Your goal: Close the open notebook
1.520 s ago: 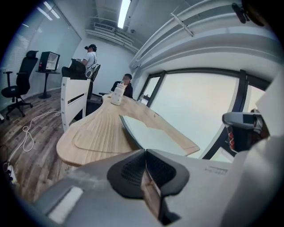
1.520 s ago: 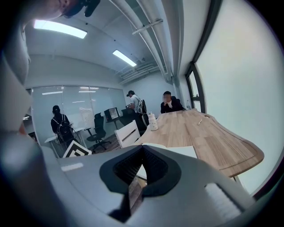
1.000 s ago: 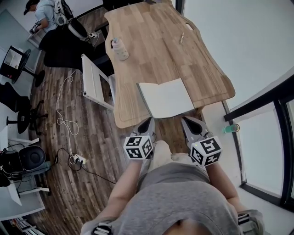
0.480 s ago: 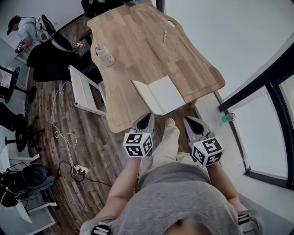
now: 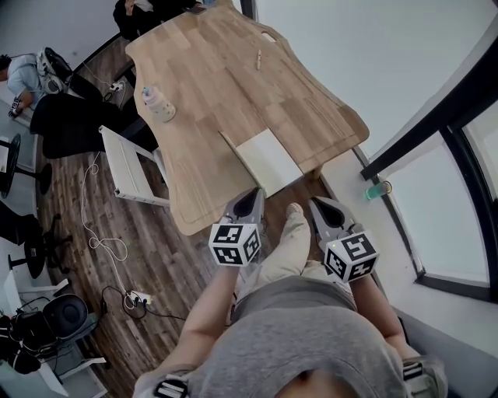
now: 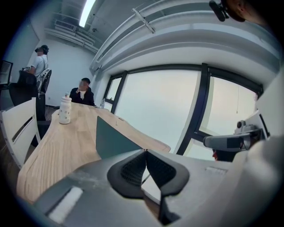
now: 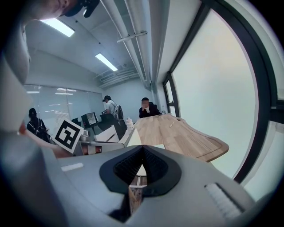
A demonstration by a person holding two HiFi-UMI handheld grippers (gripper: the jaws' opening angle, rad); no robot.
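The notebook (image 5: 268, 158) lies open near the near edge of the wooden table (image 5: 210, 85), white pages up. Its dark left cover (image 5: 233, 154) stands raised. In the left gripper view that cover (image 6: 110, 140) rises as a dark green sheet just beyond the jaw tips. My left gripper (image 5: 252, 194) (image 6: 145, 151) is shut and empty, hanging at the table's near edge below the notebook. My right gripper (image 5: 314, 204) (image 7: 142, 147) is also shut and empty, off the table's near right corner. Neither touches the notebook.
A white bottle (image 5: 159, 103) (image 6: 65, 111) stands at the table's left edge and a pen (image 5: 258, 58) lies farther back. A white chair (image 5: 128, 167) stands left of the table. A person (image 5: 148, 12) sits at the far end. A green cup (image 5: 377, 189) sits by the window.
The table and notebook have slid up and left in the head view and look smaller. Both grippers stay shut and keep their place at the bottom of the picture.
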